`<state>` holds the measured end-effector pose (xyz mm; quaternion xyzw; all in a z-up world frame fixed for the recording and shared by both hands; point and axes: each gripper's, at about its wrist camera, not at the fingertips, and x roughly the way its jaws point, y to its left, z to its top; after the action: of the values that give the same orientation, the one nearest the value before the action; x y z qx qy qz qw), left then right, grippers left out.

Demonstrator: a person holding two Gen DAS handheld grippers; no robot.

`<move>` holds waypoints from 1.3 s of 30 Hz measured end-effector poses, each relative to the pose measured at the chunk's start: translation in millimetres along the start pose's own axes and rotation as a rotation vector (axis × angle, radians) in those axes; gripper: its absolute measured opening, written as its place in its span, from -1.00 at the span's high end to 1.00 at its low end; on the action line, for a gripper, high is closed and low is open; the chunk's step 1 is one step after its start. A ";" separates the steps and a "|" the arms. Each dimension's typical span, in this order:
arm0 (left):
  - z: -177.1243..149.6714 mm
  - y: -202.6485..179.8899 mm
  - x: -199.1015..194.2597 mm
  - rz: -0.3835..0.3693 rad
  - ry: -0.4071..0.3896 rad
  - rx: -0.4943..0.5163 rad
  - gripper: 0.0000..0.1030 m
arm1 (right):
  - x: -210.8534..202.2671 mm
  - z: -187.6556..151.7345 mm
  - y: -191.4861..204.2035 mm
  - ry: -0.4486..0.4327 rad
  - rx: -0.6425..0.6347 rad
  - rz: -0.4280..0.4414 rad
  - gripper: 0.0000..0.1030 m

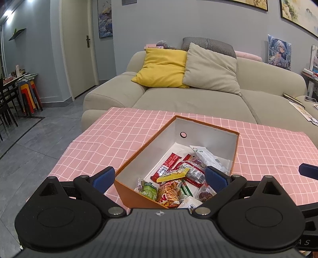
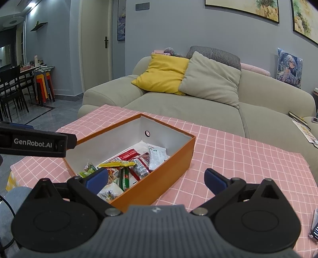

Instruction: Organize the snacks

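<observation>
A home living room: a beige sofa (image 1: 188,99) with a yellow cushion (image 1: 162,67) and a grey one stands at the far side, framed paintings (image 2: 241,9) hang on the blue-grey wall, and a dining table (image 2: 25,72) with stacked stools (brightly coloured) sits far left by a door (image 2: 97,39).

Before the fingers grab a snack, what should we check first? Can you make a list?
1. Left gripper open and empty: ok.
2. Right gripper open and empty: ok.
3. Orange box sitting flat on the pink checked tablecloth: ok.
4. Yellow snack bar lying on top of the pile, easy to reach: ok.
5. Left gripper lined up over the snacks: ok; the right gripper straddles the box's near corner: not ok.
6. A place to sort snacks into: cannot tell.
</observation>
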<state>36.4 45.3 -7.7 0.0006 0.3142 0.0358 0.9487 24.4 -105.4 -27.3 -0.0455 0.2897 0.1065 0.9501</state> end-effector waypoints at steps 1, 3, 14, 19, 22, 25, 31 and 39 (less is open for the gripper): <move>-0.2 -0.1 -0.1 0.000 0.000 -0.001 -1.00 | -0.1 0.0 0.0 -0.001 0.000 0.000 -0.93; -0.4 -0.4 -0.2 -0.001 -0.001 -0.002 -1.00 | -0.1 -0.1 -0.1 0.000 0.000 0.000 -0.93; -0.6 -1.8 0.5 -0.001 0.002 0.009 -1.00 | -0.3 2.4 -2.0 -0.003 0.001 -0.002 -0.93; -0.8 -1.4 1.2 -0.005 0.005 0.013 -1.00 | -0.4 2.7 -2.2 -0.004 0.001 -0.002 -0.93; -1.9 -1.4 2.0 -0.011 0.008 0.015 -1.00 | -0.3 2.6 -2.3 -0.003 0.001 -0.002 -0.93; -3.2 -2.6 2.3 -0.011 0.009 0.027 -1.00 | 0.3 2.9 -2.6 0.002 0.003 -0.002 -0.93; -3.7 -4.9 2.9 -0.009 0.012 0.043 -1.00 | 0.0 1.7 -3.5 0.007 0.004 -0.002 -0.93; -3.0 -5.2 2.3 -0.001 0.009 0.050 -1.00 | -0.8 0.9 -2.2 0.006 0.001 -0.003 -0.93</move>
<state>36.7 40.2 -11.6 0.0240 0.3194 0.0273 0.9469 24.8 -107.6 -26.1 -0.0457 0.2925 0.1048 0.9494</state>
